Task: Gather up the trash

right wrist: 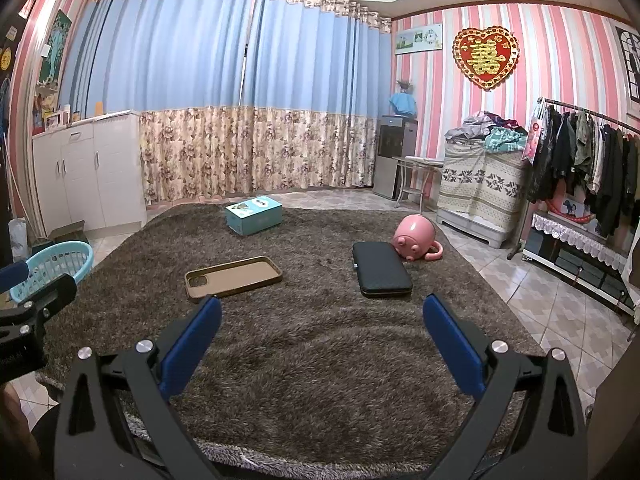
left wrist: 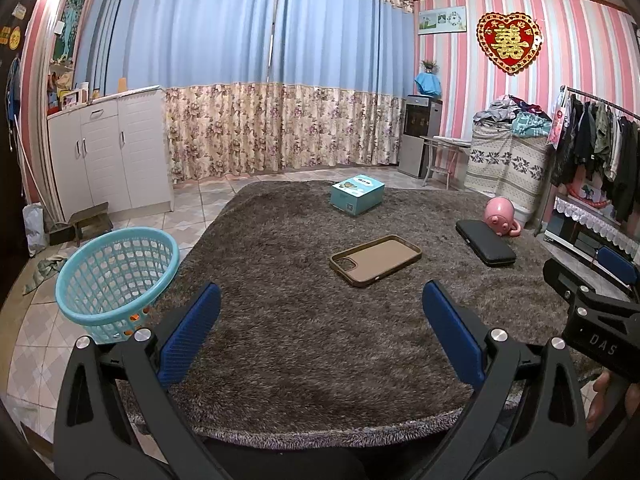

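Two handheld grippers hover over a shaggy brown rug (left wrist: 304, 344), fingers spread wide apart and holding nothing: the left gripper (left wrist: 322, 328) faces a tan phone case (left wrist: 375, 260), the right gripper (right wrist: 322, 332) a black zip case (right wrist: 380, 269). Four items lie well apart on the rug. The phone case rests open side up near the middle, the black case to its right, a pink pig-faced cup (right wrist: 414, 240) tipped over just behind that, and a teal carton (left wrist: 357, 195) at the far edge. A turquoise lattice basket (left wrist: 116, 276) stands off the rug's left corner on the tiled floor, the likely place for the trash.

The phone case looks light, thin and somewhat flexible, and sunk into the pile; pinching one long raised rim seems safer than spanning its width. The carton is probably light and crushable, best taken across its short sides. The cup, possibly hard plastic or ceramic, offers its handle.
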Tool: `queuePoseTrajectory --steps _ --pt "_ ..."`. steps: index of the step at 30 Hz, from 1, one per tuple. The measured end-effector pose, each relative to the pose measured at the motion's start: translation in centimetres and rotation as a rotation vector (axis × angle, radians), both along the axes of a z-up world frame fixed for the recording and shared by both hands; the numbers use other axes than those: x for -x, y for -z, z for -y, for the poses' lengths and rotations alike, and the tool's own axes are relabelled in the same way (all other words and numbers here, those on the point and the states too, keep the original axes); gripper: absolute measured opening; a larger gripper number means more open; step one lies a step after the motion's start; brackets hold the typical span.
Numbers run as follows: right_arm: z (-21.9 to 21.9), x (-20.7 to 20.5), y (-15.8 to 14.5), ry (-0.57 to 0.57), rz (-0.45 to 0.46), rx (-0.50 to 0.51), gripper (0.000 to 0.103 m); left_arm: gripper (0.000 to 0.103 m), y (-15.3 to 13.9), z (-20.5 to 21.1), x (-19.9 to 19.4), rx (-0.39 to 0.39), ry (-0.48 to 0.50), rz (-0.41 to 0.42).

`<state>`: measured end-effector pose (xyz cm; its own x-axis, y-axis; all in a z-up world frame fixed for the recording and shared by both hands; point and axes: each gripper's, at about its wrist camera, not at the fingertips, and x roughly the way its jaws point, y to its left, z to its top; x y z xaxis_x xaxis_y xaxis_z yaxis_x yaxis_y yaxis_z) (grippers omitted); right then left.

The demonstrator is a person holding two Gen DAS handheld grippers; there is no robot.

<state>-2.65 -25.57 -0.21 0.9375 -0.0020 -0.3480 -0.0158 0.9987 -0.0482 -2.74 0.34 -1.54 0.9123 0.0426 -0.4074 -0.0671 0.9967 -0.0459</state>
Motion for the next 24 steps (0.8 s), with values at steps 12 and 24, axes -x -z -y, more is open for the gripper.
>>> queuePoseTrajectory --steps 12,24 --pt "0.00 0.00 0.02 0.001 0.001 0.001 0.099 0.097 0.05 -0.13 -0.05 0.000 0.000 0.001" --pt "0.10 -0.20 0.23 0.000 0.002 0.004 0.098 0.097 -0.07 0.10 -0.13 0.001 0.005 0.003"
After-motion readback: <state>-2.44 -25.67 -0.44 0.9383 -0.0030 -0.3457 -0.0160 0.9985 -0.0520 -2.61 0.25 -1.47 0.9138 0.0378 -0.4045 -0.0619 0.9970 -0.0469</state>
